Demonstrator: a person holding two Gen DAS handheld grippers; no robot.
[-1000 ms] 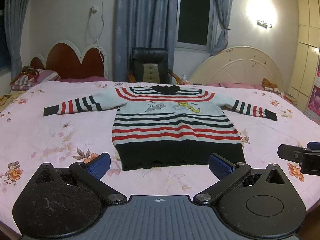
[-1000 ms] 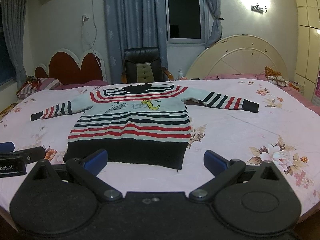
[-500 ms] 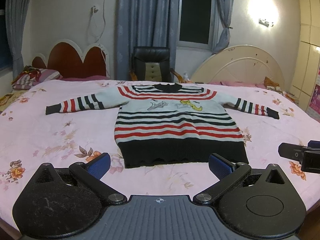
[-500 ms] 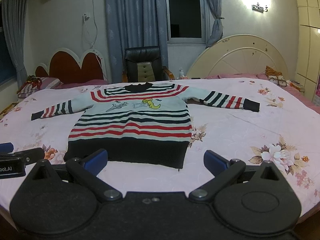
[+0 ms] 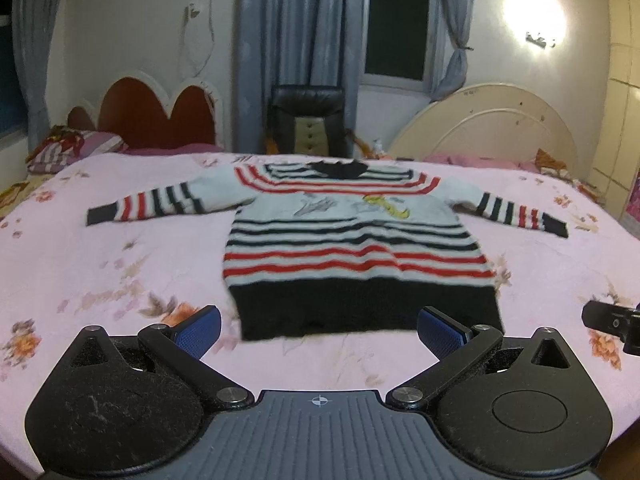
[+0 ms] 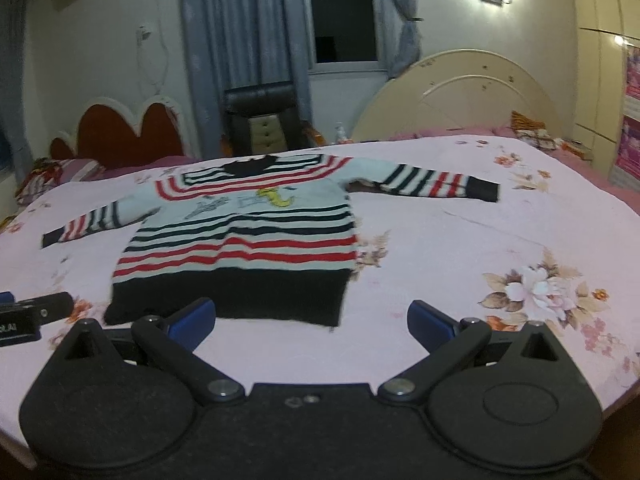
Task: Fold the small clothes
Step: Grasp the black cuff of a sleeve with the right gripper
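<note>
Left tongs (image 5: 319, 330) were seen with the blue-padded fingers (image 5: 199, 330) spread wide and nothing between them, held low over the near edge of the pink floral bedspread (image 5: 80, 264). Right tongs (image 6: 311, 322) were likewise spread wide and empty, their left blue pad (image 6: 192, 320) lying in front of the hem in that view; contact could not be judged.

A small knitted sweater with red, black and pale stripes and a broad black hem (image 5: 356, 248) was found laid flat on the bed, face up, collar pointing away from both cameras, both sleeves stretched out to the sides. The black hem band was nearest the tongs, just beyond the fingertips in the left wrist view. In the right wrist view the same sweater (image 6: 248, 240) sat left of centre, with the right sleeve reaching toward the middle of the bed.

Each tool's tip was visible at the edge of the other's view. Both frames were slightly blurred. A black leather chair (image 5: 306, 120) stood behind the bed.
</note>
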